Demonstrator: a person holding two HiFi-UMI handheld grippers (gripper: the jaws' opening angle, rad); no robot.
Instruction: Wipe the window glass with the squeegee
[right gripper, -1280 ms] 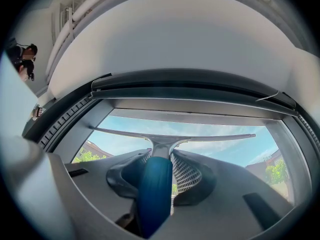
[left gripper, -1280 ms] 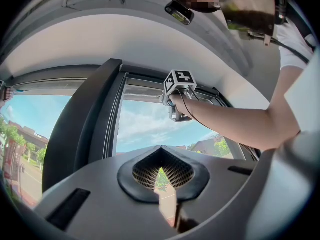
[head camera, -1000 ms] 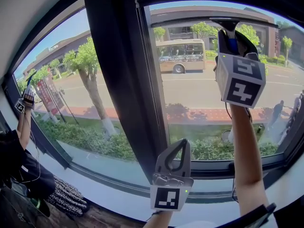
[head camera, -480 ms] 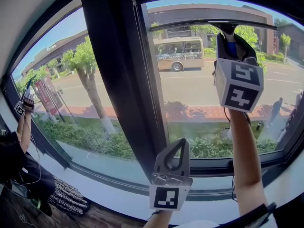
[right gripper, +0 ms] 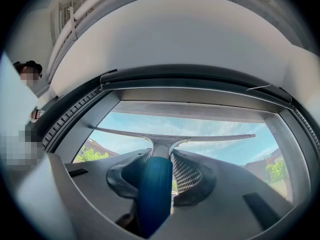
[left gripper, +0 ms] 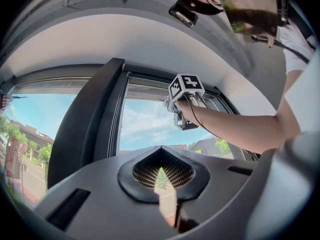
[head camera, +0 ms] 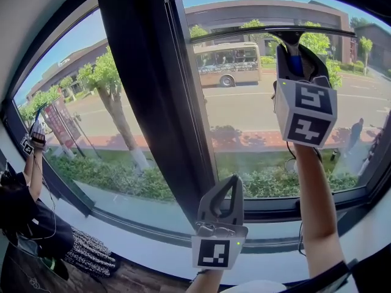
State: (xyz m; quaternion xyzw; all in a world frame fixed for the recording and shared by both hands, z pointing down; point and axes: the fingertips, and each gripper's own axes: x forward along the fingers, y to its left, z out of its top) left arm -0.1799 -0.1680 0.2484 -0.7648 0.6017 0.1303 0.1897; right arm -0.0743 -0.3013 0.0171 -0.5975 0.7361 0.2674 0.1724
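Observation:
The squeegee's long thin blade (head camera: pixel 269 32) lies across the top of the right window pane (head camera: pixel 256 127). Its blue handle (head camera: pixel 297 63) runs down into my right gripper (head camera: pixel 297 57), which is shut on it, raised high, with the marker cube (head camera: pixel 305 112) below. In the right gripper view the blade (right gripper: pixel 175 135) spans the glass under the upper frame, and the blue handle (right gripper: pixel 155 189) sits between the jaws. My left gripper (head camera: pixel 234 183) hangs low near the sill, shut and empty, pointing up at the glass. Its closed tips (left gripper: pixel 161 150) show in the left gripper view.
A wide dark frame post (head camera: pixel 153 102) divides the right pane from the left pane (head camera: pixel 91 115). A pale sill (head camera: pixel 146 246) runs beneath. At the far left another person (head camera: pixel 27 182) holds a gripper up to the glass. Street, bus and trees lie outside.
The right gripper has drawn the squeegee blade slightly down the glass from the upper frame. The left gripper has stayed where it was.

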